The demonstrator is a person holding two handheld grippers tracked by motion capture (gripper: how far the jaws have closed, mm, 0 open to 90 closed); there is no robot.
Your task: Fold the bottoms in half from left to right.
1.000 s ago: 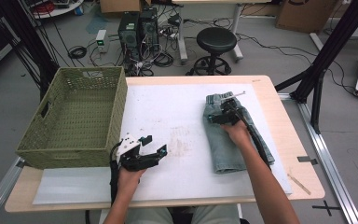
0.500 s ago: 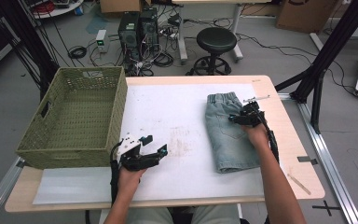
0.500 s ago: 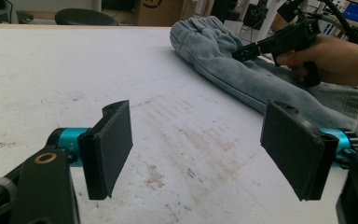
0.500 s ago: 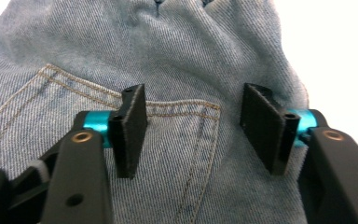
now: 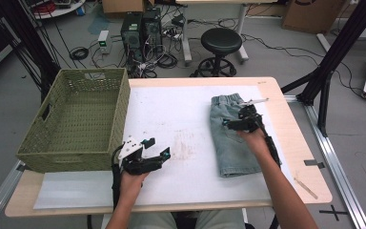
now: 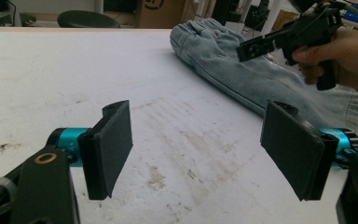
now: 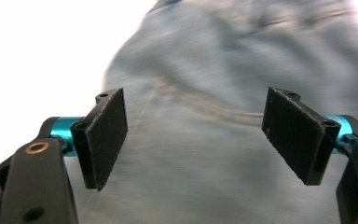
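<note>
We've got the folded denim shorts (image 5: 231, 140) lying flat on the white mat (image 5: 181, 119), right half of the table, waistband toward the far edge and the hem toward us. The wicker basket (image 5: 76, 119) sits well apart at the left, nothing visible inside.

Right gripper (image 5: 240, 123) hangs just above the shorts near the waistband end; its jaws have just been opening and now stand wide, w/ nothing between the pads, only denim below them in the right gripper view (image 7: 200, 140). Left gripper (image 5: 150, 155) rests low over bare mat near the basket's front corner, jaws wide apart too, holding nothing.

Handling, as we judge it: denim is soft and limp but fairly heavy for cloth, not fragile, not slippery against rough pads. It'll sag and unfold if we lift by one layer (the fold looks loose). Best hold is prob. the waistband (image 5: 226, 101), thick and stitched, so it gives the pads something to bite; pinch through both layers at a corner. The hem (image 5: 240, 171) is the second pick for the other gripper, so the bundle stays together.
</note>
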